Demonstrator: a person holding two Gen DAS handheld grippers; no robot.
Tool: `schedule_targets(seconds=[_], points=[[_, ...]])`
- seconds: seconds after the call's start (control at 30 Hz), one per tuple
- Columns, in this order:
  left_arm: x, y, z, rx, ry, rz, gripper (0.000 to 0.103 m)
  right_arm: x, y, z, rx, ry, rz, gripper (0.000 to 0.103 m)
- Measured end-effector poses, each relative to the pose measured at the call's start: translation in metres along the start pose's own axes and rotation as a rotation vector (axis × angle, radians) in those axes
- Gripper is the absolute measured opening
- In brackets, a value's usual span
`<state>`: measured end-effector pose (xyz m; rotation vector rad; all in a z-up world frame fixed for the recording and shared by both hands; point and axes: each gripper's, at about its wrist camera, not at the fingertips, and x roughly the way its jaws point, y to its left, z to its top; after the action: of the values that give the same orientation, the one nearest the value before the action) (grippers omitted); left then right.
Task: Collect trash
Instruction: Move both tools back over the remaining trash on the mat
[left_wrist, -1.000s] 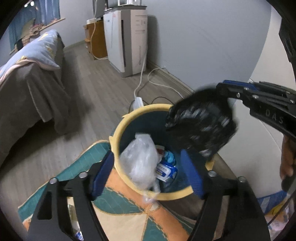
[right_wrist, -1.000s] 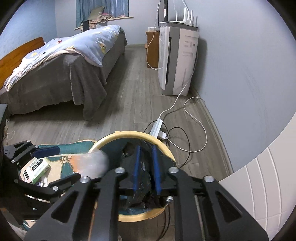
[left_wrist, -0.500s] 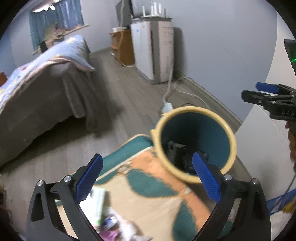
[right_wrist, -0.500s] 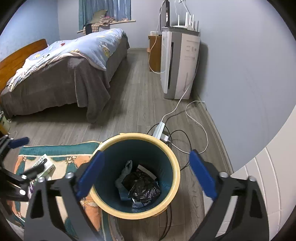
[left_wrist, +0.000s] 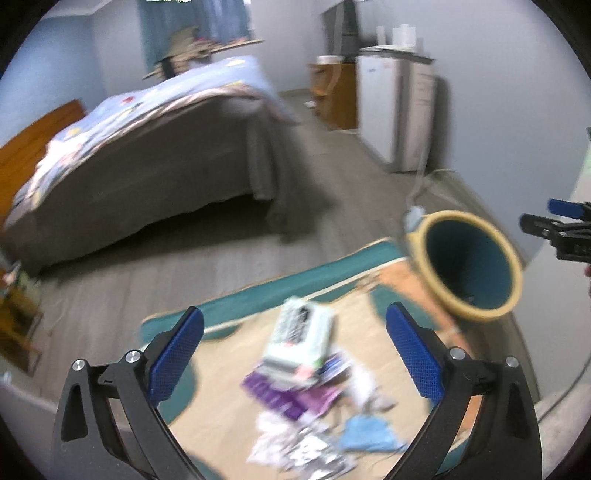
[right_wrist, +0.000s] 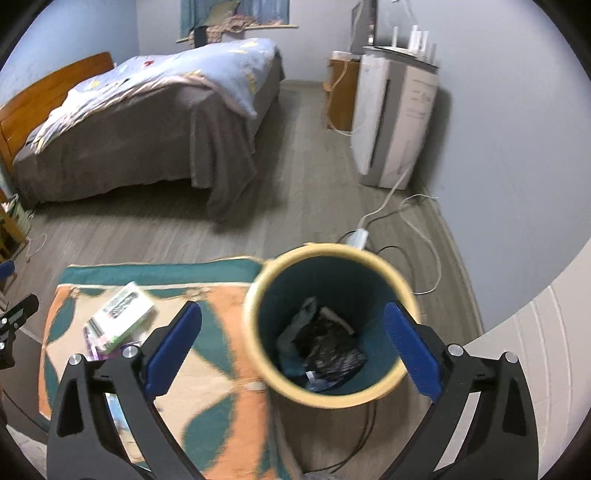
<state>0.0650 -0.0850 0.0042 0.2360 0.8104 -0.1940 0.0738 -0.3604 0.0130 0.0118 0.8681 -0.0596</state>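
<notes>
A yellow-rimmed teal trash bin (right_wrist: 369, 258) stands on the floor at the rug's right edge; a black crumpled bag (right_wrist: 328, 354) and other scraps lie inside. The bin also shows in the left wrist view (left_wrist: 513, 273). My right gripper (right_wrist: 293, 350) is open and empty above the bin. My left gripper (left_wrist: 293, 350) is open and empty above a pile of trash on the rug: a white-green box (left_wrist: 301, 336), purple wrappers (left_wrist: 280, 397), and a blue scrap (left_wrist: 369, 434). The box shows in the right wrist view (right_wrist: 123, 314).
An orange and teal rug (right_wrist: 218, 369) covers the floor. A bed (right_wrist: 147, 129) stands behind it. A white appliance (right_wrist: 395, 118) with a cable and power strip (right_wrist: 356, 236) sits by the right wall. The right gripper shows at the left view's right edge (left_wrist: 561, 229).
Both grippers opened and dropped their trash into the bin. The left gripper then swung left from the bin toward the pile on the rug. The right gripper rose slightly.
</notes>
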Motion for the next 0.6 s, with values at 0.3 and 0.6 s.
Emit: schedule_targets(seconds=[0.3, 0.6], points=[[-0.01, 0.072, -0.043, -0.116, 0.024, 0.059, 0.098, -0.003, 0.125, -0.009, -0.234, -0.003, 0.144, 0.097], [0.01, 0.123, -0.068, -0.302, 0.046, 0.075, 0.098, 0.052, 0.175, -0.024, -0.231, 0.092, 0.082, 0.097]])
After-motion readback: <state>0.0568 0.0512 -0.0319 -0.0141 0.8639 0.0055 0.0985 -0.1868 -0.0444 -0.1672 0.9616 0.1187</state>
